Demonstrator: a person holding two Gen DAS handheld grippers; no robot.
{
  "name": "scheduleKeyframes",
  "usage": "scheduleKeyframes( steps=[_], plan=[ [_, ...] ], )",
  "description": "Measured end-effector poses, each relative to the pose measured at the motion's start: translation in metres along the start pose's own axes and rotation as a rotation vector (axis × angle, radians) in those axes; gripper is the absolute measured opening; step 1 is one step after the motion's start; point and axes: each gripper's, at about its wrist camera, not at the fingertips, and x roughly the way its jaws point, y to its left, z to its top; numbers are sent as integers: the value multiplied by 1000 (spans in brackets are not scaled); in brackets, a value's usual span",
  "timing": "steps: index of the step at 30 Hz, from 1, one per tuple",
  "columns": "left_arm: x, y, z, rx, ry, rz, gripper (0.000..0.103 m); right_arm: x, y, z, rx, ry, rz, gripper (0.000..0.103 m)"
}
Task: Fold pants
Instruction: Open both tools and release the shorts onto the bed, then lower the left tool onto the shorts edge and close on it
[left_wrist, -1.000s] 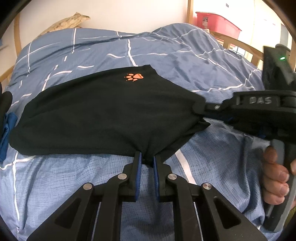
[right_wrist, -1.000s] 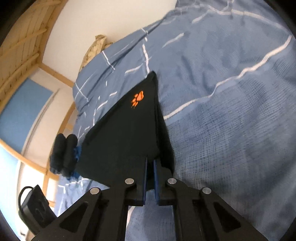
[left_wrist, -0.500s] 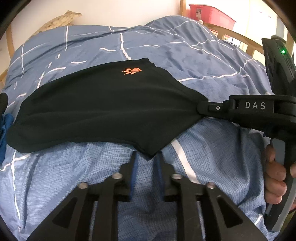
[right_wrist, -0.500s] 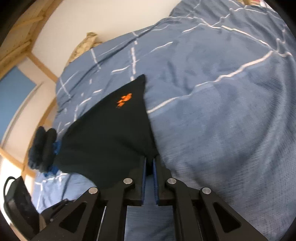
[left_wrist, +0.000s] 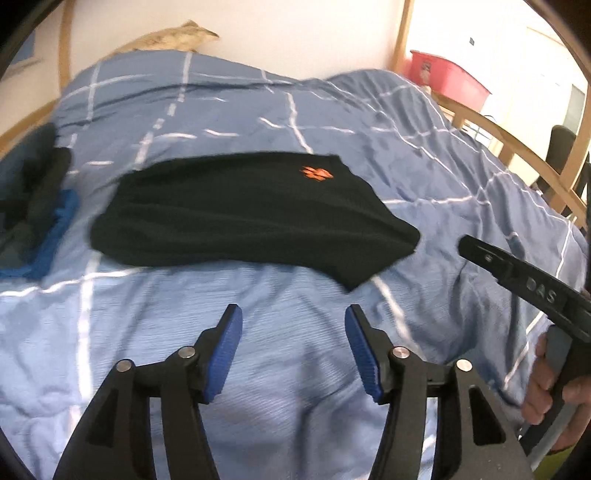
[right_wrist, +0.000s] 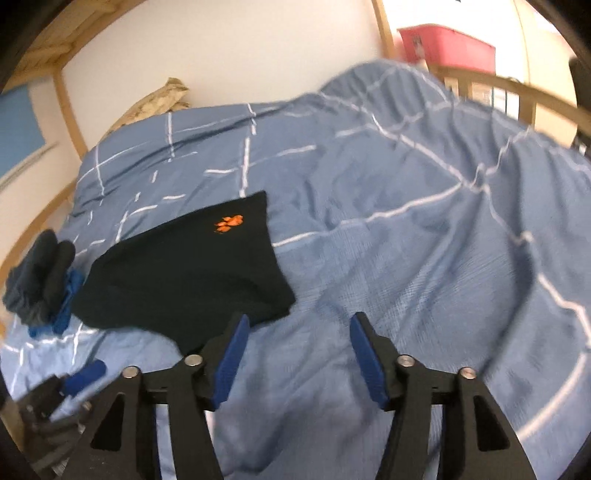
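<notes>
The black pants (left_wrist: 251, 214) lie folded into a flat bundle on the blue checked duvet (left_wrist: 295, 376), an orange paw print (left_wrist: 317, 172) on top. They also show in the right wrist view (right_wrist: 184, 273), left of centre. My left gripper (left_wrist: 293, 321) is open and empty, just short of the near edge of the pants. My right gripper (right_wrist: 297, 328) is open and empty, its left finger (right_wrist: 236, 336) near the pants' near right corner. The right gripper's arm (left_wrist: 517, 273) shows at the right of the left wrist view, apart from the pants.
Dark and blue garments (left_wrist: 33, 221) are piled left of the pants, also in the right wrist view (right_wrist: 40, 280). A wooden bed rail (left_wrist: 517, 140) runs along the right. A red bin (left_wrist: 447, 77) stands beyond it. A pillow (left_wrist: 173, 38) lies at the head.
Both grippers have let go of the pants, opened wide and pulled back. The pants have dropped flat onto the duvet.
</notes>
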Motion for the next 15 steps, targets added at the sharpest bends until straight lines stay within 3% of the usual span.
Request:
scheduleKeyframes(
  steps=[6, 15],
  plan=[
    [-43, 48, -13, -44, -41, 57, 65, -24, 46, -10, -79, 5, 39, 66],
    [-61, 129, -21, -165, -72, 121, 65, -20, 112, -23, -187, 22, 79, 66]
  ],
)
